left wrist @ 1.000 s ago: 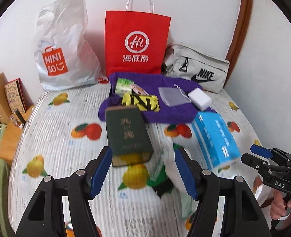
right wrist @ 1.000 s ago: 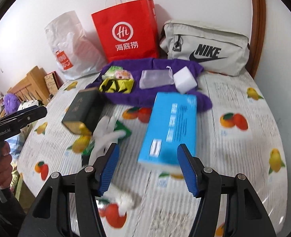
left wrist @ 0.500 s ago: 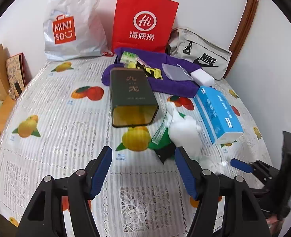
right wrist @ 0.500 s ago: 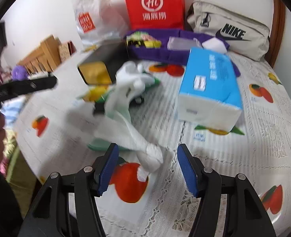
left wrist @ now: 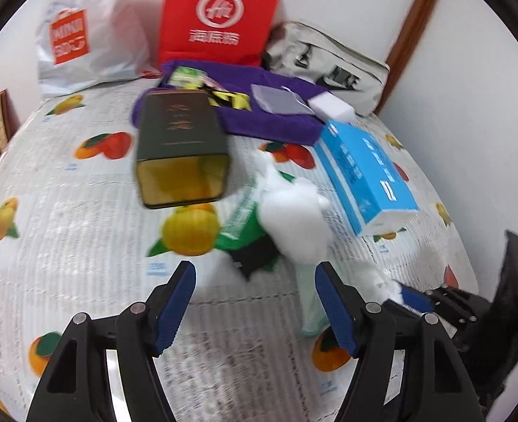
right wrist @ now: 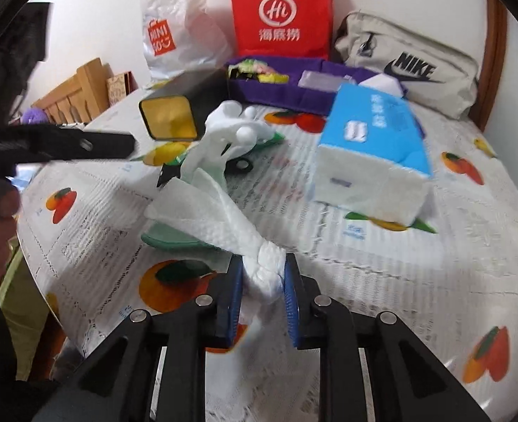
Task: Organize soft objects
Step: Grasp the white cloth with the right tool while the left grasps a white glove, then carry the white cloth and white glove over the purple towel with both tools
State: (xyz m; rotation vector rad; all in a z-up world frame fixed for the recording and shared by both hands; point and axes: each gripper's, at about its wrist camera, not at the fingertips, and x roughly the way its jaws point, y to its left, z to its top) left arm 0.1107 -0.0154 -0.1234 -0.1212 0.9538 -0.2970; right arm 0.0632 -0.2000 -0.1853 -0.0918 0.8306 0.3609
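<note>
My right gripper (right wrist: 261, 286) is shut on one end of a white paper towel (right wrist: 220, 218) that trails over the fruit-print tablecloth. It also shows at the right of the left wrist view (left wrist: 405, 297). A crumpled white tissue wad (left wrist: 296, 216) lies on a green wrapper (left wrist: 239, 227) beside the blue tissue pack (left wrist: 362, 172); the wad (right wrist: 236, 133) and the pack (right wrist: 373, 144) show in the right view too. A purple towel (left wrist: 276, 119) lies at the back with small items on it. My left gripper (left wrist: 255, 304) is open and empty, above the table before the wad.
A dark green tin (left wrist: 181, 151) lies open-ended towards me. A red paper bag (left wrist: 218, 21), a white Miniso bag (left wrist: 79, 42) and a grey Nike pouch (left wrist: 329, 70) stand along the wall. A white sponge block (left wrist: 331, 107) rests on the towel's right end.
My right gripper has closed on the end of the white paper towel. My left gripper has shifted a little closer to the tissue wad and stays open.
</note>
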